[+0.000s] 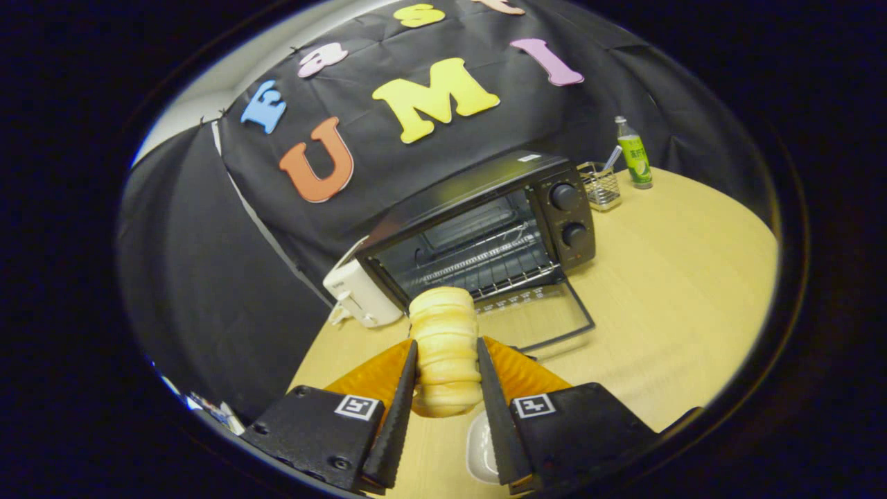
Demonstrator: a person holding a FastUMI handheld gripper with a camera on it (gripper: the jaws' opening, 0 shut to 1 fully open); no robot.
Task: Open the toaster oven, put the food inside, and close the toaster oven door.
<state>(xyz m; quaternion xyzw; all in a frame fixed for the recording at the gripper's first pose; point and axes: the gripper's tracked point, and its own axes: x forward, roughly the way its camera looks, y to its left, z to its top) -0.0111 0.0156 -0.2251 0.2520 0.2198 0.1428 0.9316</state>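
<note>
In the gripper view, the gripper [447,360] is pinching a pale, ridged bread roll [445,346] between its two fingers, both of them pressing against the roll's sides, with the roll's top sticking out past the fingertips. Just beyond the fingers the toaster oven [485,229] is standing on the wooden table [679,291] with its glass door [547,315] already lying flat and open toward the gripper. The wire rack [485,267] inside is sitting bare. Off to the left of the oven, against the booth's wall, a white appliance [357,294] is resting. Farther beyond the fingers and to the right, a small wire basket [600,186] and a green bottle [634,154] are standing near each other. A white dish [479,436] is showing just beneath the fingers.

Judging from this, the opening step is finished and the food is in hand. The roll is yet to go onto the rack, and the door is yet to be shut.
</note>
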